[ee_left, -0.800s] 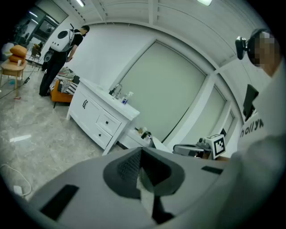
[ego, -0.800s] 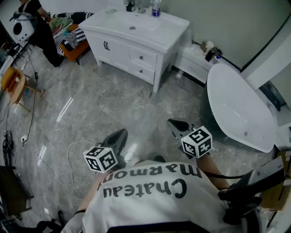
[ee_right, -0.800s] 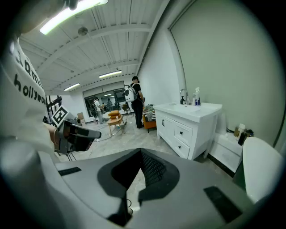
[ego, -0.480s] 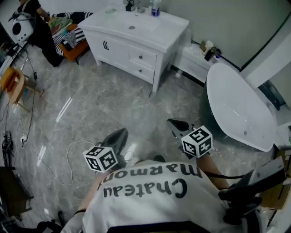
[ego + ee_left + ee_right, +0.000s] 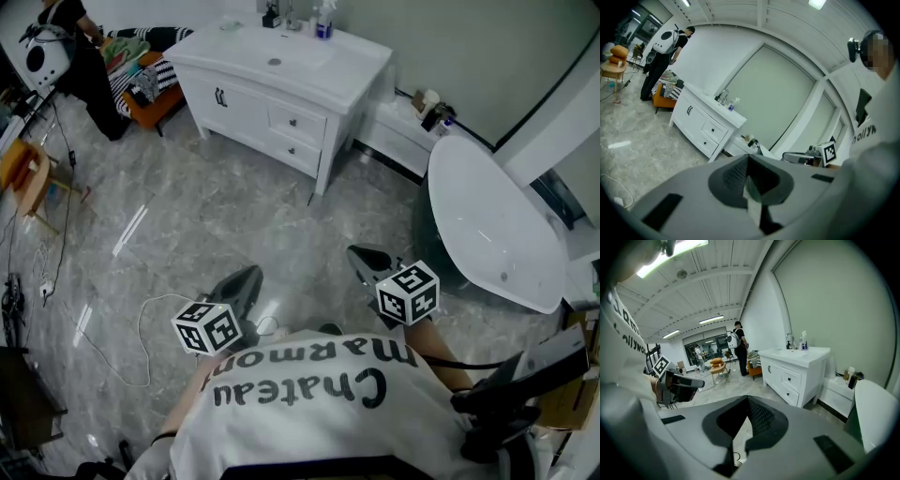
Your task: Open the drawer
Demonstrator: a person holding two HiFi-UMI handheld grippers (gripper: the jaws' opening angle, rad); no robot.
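Note:
A white vanity [image 5: 349,73] stands across the room on the marble floor, with two small drawers one above the other, the upper drawer [image 5: 296,121] and the lower drawer [image 5: 289,149], both closed. The same drawers [image 5: 791,379] show in the right gripper view and, smaller, as drawers [image 5: 714,129] in the left gripper view. My left gripper [image 5: 250,275] and right gripper [image 5: 362,254] are held close to my body, far from the vanity. The left gripper [image 5: 747,157] is shut and empty. The right gripper [image 5: 747,398] also has its jaws together with nothing between them.
A white bathtub [image 5: 492,225] lies at the right. A low white ledge [image 5: 398,131] with bottles sits between vanity and tub. A white cable [image 5: 141,330] loops on the floor near me. A person [image 5: 80,56], an orange seat [image 5: 155,98] and a wooden stool [image 5: 26,173] are far left.
The head view has shifted slightly, so the vanity sits a touch lower in the picture. Both grippers keep their places and stay shut.

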